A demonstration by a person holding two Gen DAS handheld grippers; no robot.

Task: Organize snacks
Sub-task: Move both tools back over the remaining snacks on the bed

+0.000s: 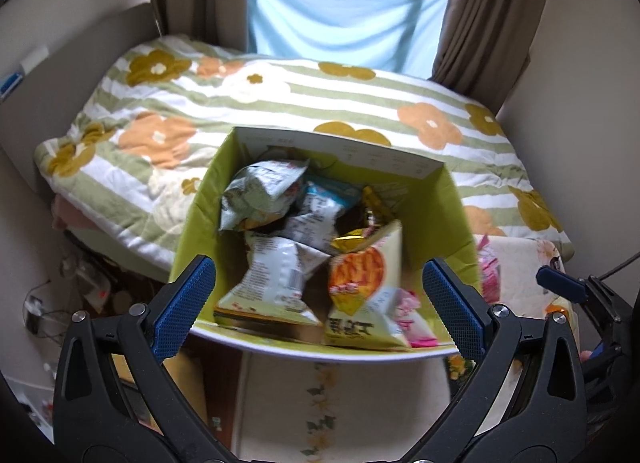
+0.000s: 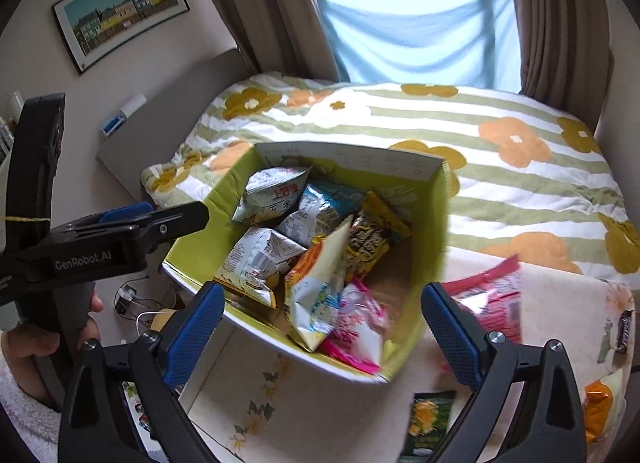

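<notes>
A green cardboard box (image 1: 200, 219) (image 2: 434, 231) stands open on a floral-cloth table, filled with several snack bags. A cream bag printed with orange sticks (image 1: 360, 275) (image 2: 320, 295) lies tilted and blurred on top of the pile near the front. My left gripper (image 1: 320, 303) hovers open over the box's near rim with nothing between its fingers; in the right wrist view it (image 2: 160, 219) shows at the left, held by a hand (image 2: 40, 339). My right gripper (image 2: 322, 329) is open wide above the box's front, empty.
To the right of the box lie a pink packet (image 2: 496, 303) (image 1: 490, 275), a green packet (image 2: 428, 423), an orange packet (image 2: 598, 403) and a dark bar (image 2: 624, 331). A bed with a flowered striped quilt (image 1: 280, 103) (image 2: 500, 183) lies behind. Cables clutter the floor (image 1: 80, 283) at left.
</notes>
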